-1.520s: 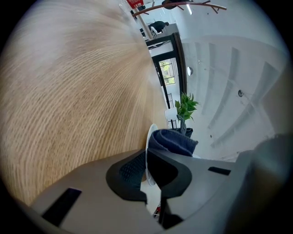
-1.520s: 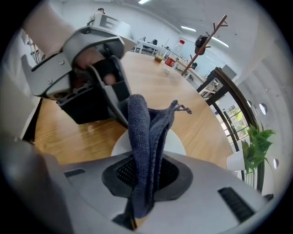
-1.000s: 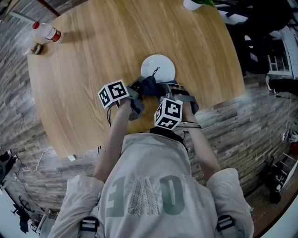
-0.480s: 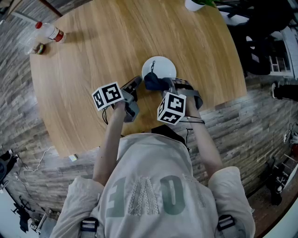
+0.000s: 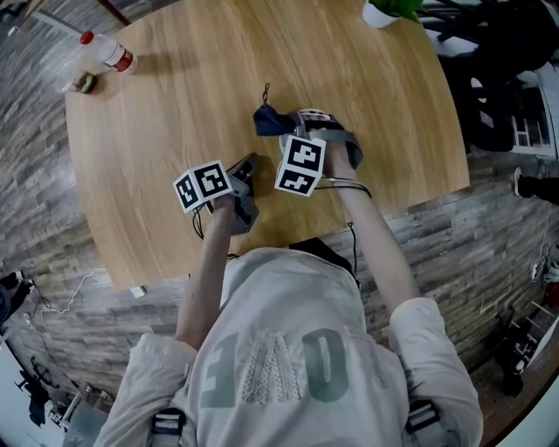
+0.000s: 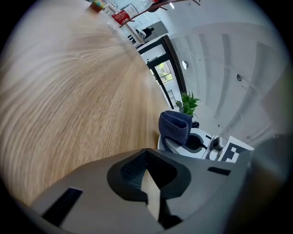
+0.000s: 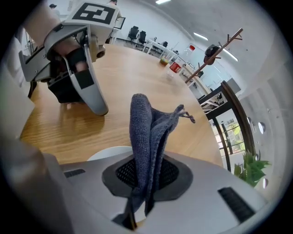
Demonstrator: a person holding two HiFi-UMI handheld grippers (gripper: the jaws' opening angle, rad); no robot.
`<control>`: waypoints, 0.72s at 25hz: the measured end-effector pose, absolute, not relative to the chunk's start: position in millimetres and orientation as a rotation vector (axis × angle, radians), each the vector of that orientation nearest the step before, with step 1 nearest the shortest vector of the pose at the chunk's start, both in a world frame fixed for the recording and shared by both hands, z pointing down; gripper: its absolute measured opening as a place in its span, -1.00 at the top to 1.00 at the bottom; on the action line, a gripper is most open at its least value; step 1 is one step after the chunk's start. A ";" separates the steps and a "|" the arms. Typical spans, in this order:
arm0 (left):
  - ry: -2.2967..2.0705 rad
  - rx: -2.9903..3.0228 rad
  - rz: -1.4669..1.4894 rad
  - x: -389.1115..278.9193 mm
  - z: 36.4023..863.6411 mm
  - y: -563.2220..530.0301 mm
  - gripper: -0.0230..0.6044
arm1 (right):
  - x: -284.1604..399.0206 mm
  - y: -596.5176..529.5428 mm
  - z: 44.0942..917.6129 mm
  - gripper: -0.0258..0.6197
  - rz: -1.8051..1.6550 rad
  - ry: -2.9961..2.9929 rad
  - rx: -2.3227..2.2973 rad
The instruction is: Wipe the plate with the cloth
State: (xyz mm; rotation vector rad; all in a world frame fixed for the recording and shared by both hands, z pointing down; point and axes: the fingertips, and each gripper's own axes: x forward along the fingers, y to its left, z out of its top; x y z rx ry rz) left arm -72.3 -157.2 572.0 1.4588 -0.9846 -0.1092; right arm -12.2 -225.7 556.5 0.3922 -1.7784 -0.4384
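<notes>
Your round wooden table [image 5: 175, 131] carries a white plate [image 7: 107, 153], a red-capped bottle [image 5: 106, 52] far left, potted plant [image 5: 382, 15] far right.

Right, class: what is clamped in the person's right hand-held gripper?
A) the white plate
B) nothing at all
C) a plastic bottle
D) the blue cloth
D: in its own view the right hand-held gripper has its jaws pinched on the blue cloth, which sticks up from between them.

Plate [image 7: 107, 153] mostly hidden under cloth [image 7: 142, 132] and right gripper [image 7: 146, 178]
</notes>
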 end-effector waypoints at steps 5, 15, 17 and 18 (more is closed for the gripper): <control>-0.987 1.455 -0.133 -76.2 570.7 -161.3 0.91 | -9.8 -211.1 560.4 0.76 -0.445 -1.770 0.371; -0.983 1.447 -0.174 -85.6 570.8 -167.7 0.91 | 3.8 -127.9 564.7 0.76 -0.375 -1.802 0.307; -0.985 1.448 -0.173 -85.8 570.7 -167.9 0.91 | 8.3 -116.6 564.3 0.76 -0.383 -1.793 0.304; -0.987 1.448 -0.173 -85.8 570.6 -168.0 0.91 | 10.5 -112.2 565.1 0.76 -0.383 -1.790 0.301</control>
